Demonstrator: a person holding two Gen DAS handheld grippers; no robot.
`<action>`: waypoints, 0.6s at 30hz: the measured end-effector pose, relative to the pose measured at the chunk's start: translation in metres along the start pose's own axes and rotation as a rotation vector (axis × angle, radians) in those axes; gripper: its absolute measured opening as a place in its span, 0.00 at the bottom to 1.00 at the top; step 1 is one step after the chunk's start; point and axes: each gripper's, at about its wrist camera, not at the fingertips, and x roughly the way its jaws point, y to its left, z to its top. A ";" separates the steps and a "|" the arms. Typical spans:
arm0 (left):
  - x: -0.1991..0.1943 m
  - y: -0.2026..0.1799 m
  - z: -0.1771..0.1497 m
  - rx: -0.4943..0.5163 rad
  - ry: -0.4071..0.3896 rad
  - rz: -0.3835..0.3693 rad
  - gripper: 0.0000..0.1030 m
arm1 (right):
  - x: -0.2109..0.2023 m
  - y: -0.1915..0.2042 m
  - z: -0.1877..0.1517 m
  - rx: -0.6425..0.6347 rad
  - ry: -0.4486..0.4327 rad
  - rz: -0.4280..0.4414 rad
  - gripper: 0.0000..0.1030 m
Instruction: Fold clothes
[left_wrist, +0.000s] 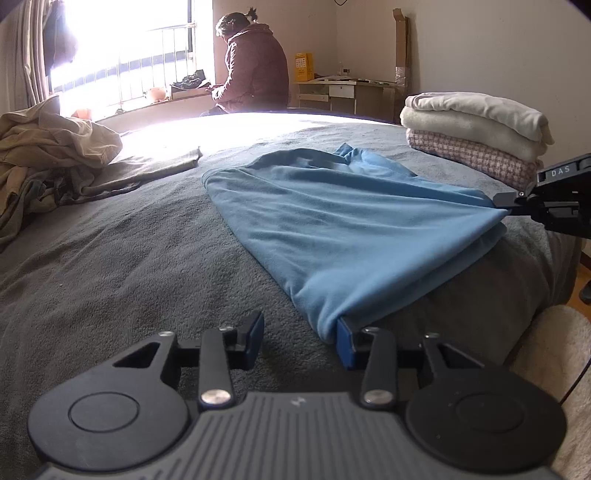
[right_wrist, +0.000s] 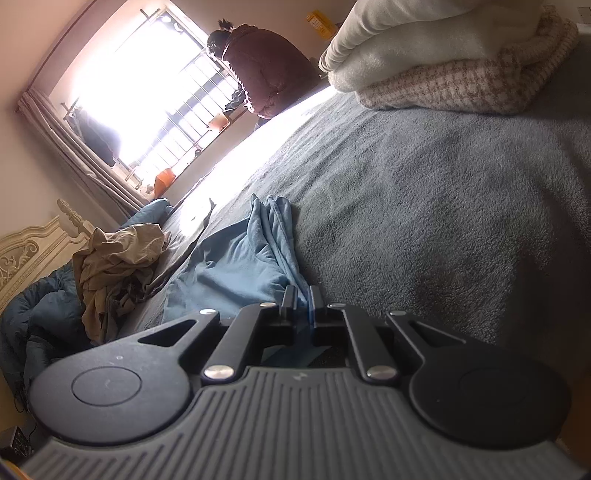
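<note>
A blue garment lies spread on the grey bed cover, bunched at its far end. My left gripper is open at the garment's near corner. The cloth edge rests against the inner face of the right finger, while the left finger stands apart over bare cover. My right gripper comes in from the right edge, shut on the garment's right corner and lifting it taut. In the right wrist view the same gripper pinches a gathered fold of the blue garment.
A stack of folded cream and checked pink clothes sits at the bed's right side. A heap of beige clothes lies at the left. A person sits beyond the bed by the bright window. The bed's edge drops off at the right.
</note>
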 end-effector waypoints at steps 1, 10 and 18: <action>-0.001 -0.001 0.000 0.004 -0.003 0.000 0.27 | 0.000 -0.001 -0.001 0.004 0.000 0.005 0.03; -0.014 -0.020 -0.003 0.107 -0.058 0.038 0.04 | -0.010 0.002 -0.004 -0.028 -0.018 0.023 0.03; -0.007 -0.019 -0.013 0.121 0.009 0.004 0.04 | 0.002 -0.021 -0.016 0.036 0.010 -0.009 0.03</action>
